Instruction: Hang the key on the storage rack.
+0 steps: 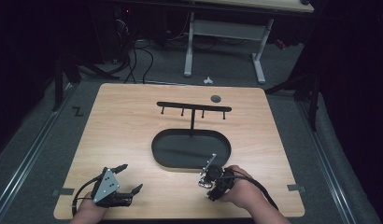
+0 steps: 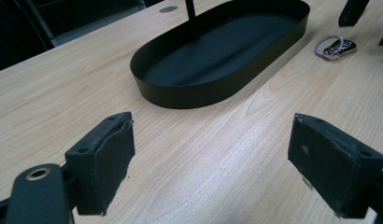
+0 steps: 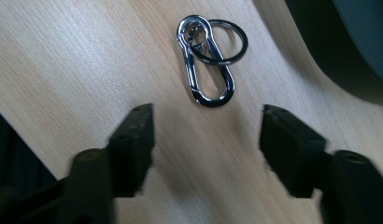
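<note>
Right gripper view first: the right gripper (image 3: 206,140) hangs low over the wooden bench (image 3: 63,56) with its jaws spread wide and holding nothing. Just ahead of them a silver carabiner (image 3: 206,70) lies flat on the wood, a dark key ring (image 3: 224,42) looped through its upper end. Over in the high view, the left gripper (image 1: 128,178) sits at the near left edge of the bench, jaws wide apart too, empty. Beyond the carabiner comes the black oval tray (image 1: 191,149), its rim close by. Farther back, a thin post rises from the tray to a hook bar (image 1: 193,107).
</note>
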Available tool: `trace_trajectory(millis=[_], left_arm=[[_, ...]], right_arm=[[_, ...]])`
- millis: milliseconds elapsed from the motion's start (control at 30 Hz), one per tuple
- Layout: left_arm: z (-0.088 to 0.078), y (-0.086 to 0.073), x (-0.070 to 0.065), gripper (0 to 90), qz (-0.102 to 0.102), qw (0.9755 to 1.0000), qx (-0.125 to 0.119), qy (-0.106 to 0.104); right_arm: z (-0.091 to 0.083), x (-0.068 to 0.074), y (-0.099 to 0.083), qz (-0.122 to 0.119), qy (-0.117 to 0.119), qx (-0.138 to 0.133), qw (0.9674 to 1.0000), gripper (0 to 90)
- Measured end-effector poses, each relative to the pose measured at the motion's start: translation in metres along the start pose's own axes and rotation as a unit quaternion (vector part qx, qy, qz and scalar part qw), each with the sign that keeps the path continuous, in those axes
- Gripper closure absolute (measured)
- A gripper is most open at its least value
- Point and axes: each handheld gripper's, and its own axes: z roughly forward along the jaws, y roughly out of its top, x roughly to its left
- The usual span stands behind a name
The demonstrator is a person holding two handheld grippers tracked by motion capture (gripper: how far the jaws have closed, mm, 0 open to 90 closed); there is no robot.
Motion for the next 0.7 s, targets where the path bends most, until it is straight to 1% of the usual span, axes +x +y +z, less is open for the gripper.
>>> trace_trajectory(millis=[67,100,133,267,367,567,700], left_arm=[[0.000,0.000,0.000,15.2,0.000,1.0000,0.000,-0.001],[0.000,0.000,0.000,15.2,0.000,1.0000,0.000,-0.001],[0.000,0.000,0.000,15.2,0.000,1.0000,0.000,-0.001],[0.000,0.000,0.000,15.2,0.001,1.0000,0.000,-0.001],[0.000,0.000,0.000,15.2,0.001,1.0000,0.000,-0.002],[0.000,0.000,0.000,15.2,0.002,1.0000,0.000,-0.003],[0.001,0.000,0.000,15.2,0.002,1.0000,0.000,-0.003]], right_arm=[[0.002,0.000,0.004,-0.006,-0.004,-0.002,1.0000,42.8],[0.003,-0.001,0.005,-0.005,-0.001,-0.003,1.0000,44.6],[0.003,-0.001,0.005,-0.005,-0.001,-0.003,1.0000,44.6],[0.007,-0.001,0.010,-0.017,0.001,0.000,0.9999,50.5],[0.007,0.002,0.014,-0.027,0.003,-0.009,0.9996,52.7],[0.006,0.004,0.020,-0.030,0.006,-0.020,0.9993,53.9],[0.005,0.005,0.023,-0.030,0.006,-0.026,0.9992,52.0]])
